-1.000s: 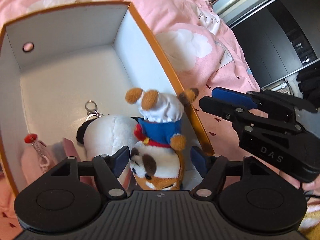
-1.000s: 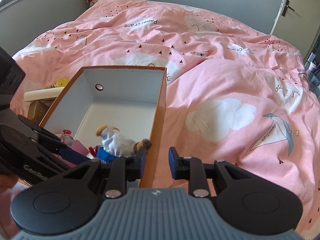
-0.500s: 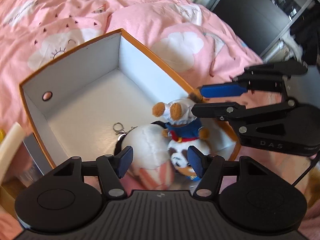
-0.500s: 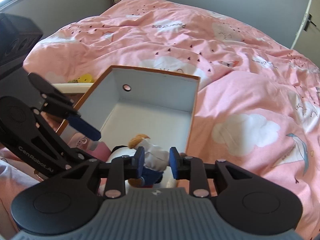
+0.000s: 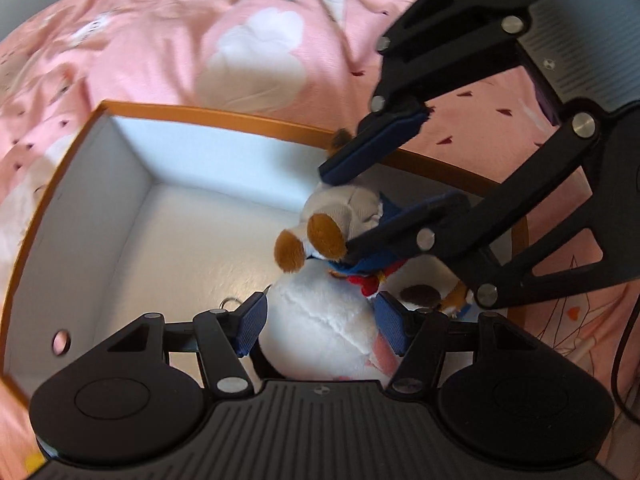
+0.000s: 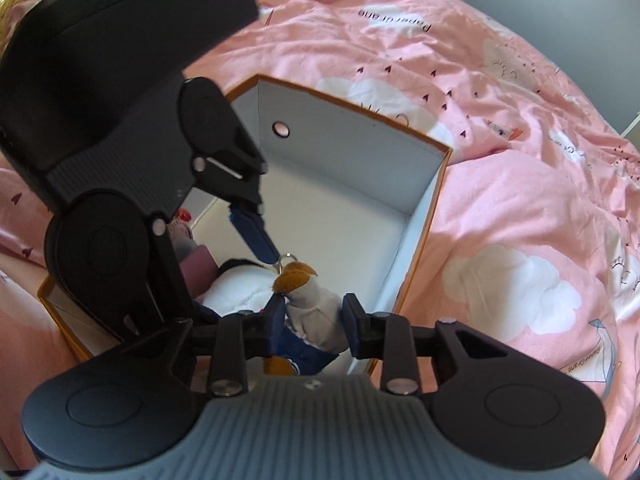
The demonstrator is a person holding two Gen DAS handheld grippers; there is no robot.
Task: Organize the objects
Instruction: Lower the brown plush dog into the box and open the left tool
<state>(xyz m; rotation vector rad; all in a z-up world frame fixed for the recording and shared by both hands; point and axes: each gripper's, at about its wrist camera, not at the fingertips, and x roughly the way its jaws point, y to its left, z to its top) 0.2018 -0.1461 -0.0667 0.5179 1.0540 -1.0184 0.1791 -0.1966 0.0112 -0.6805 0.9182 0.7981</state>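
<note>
Jaws on your left gripper point(image 5: 322, 326) have just been closing. The white plush point(image 5: 316, 344) is between them and the pads look pressed against both its flanks. It lies inside the orange box point(image 5: 224, 156), at the end away from the wall with the round hole point(image 6: 281, 129). Its keyring point(image 6: 287, 258) pokes out beside your left fingertip. A pink item point(image 6: 196, 268) sits just left of the plush in the right wrist view, mostly hidden behind your left gripper.

The dressed plush point(image 5: 344, 216), in white cloth and a blue jacket with brown paws, rests on top of the white plush, tilted against the box's side wall.

Your right gripper point(image 6: 312, 320) straddles the white cloth part of it. Its jaws have just been opening with the toy between them. One pad touches the cloth and the other stands just beside it, so the grip reads as loosened. Both grippers point steeply down into the box.

The pink bedspread point(image 6: 500, 220) with the cloud print lies around the box on all visible sides.
</note>
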